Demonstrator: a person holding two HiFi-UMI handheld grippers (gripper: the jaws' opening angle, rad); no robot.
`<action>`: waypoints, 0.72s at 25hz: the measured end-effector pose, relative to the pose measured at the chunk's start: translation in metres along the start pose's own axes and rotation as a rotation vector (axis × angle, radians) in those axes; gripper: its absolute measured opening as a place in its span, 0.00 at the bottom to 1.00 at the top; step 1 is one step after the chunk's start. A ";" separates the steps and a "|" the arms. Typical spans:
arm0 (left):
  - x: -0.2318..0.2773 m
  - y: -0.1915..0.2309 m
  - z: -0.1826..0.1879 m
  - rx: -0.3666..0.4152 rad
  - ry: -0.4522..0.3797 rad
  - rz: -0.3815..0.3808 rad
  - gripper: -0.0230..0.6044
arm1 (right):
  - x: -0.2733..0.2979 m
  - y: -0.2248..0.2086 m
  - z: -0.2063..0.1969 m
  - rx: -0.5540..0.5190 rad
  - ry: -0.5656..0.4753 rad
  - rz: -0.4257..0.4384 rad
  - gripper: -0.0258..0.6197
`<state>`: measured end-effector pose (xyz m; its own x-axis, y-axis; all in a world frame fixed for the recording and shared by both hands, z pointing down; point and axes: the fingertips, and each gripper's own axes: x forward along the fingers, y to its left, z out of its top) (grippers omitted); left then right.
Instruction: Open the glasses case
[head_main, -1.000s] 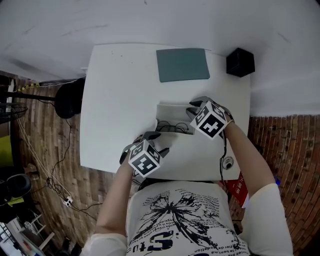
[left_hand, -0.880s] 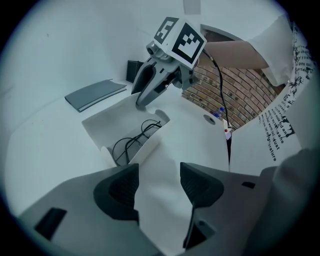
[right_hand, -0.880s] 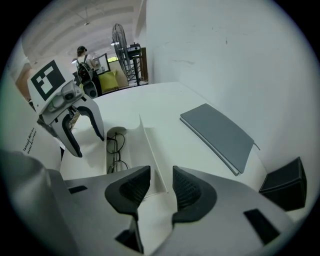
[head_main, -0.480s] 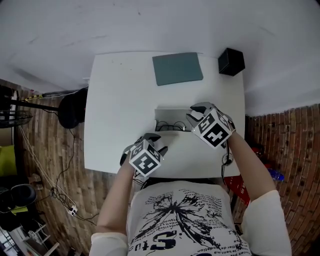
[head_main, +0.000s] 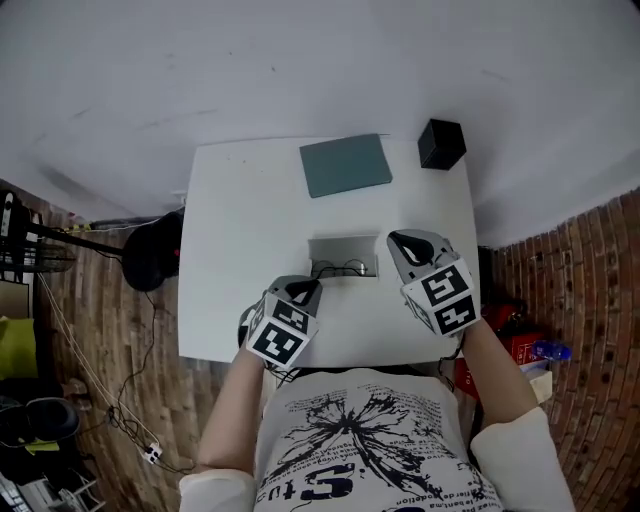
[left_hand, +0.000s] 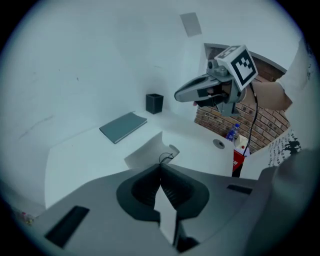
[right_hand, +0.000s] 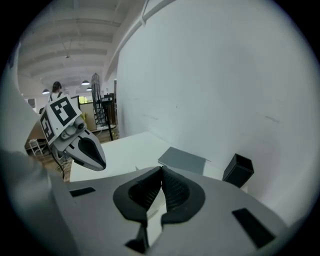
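The white glasses case (head_main: 344, 256) lies open on the white table (head_main: 240, 240), its lid standing up and dark-framed glasses (head_main: 337, 268) showing inside. From the left gripper view the case (left_hand: 147, 151) sits just beyond the jaws. My left gripper (head_main: 307, 286) hovers at the case's near left corner, raised off it, jaws shut on nothing (left_hand: 160, 166). Just right of the case my right gripper (head_main: 399, 241) hangs in the air, also shut and empty (right_hand: 161, 171). Neither gripper touches the case.
A grey-green notebook (head_main: 345, 164) lies at the table's far side, with a black open box (head_main: 440, 143) at the far right corner. Brick-patterned floor surrounds the table, with a black stool (head_main: 152, 250) and cables at left, and a red item (head_main: 505, 345) at right.
Both grippers have lifted up and away from the case toward the person and their jaws have come together. The case stays open on the table.
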<state>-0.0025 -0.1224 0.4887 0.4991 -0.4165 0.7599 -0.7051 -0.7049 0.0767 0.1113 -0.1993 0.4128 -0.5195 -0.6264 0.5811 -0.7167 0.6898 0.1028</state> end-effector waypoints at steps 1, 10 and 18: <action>-0.008 0.001 0.007 0.004 -0.029 0.015 0.06 | -0.009 0.001 0.005 0.009 -0.030 -0.013 0.06; -0.093 0.025 0.086 0.031 -0.397 0.169 0.06 | -0.072 0.002 0.052 0.055 -0.328 -0.140 0.06; -0.151 0.033 0.116 0.037 -0.700 0.262 0.06 | -0.101 0.004 0.062 0.045 -0.467 -0.196 0.06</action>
<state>-0.0428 -0.1489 0.3018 0.5296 -0.8329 0.1610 -0.8338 -0.5459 -0.0815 0.1325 -0.1558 0.3045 -0.5183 -0.8452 0.1302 -0.8358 0.5329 0.1325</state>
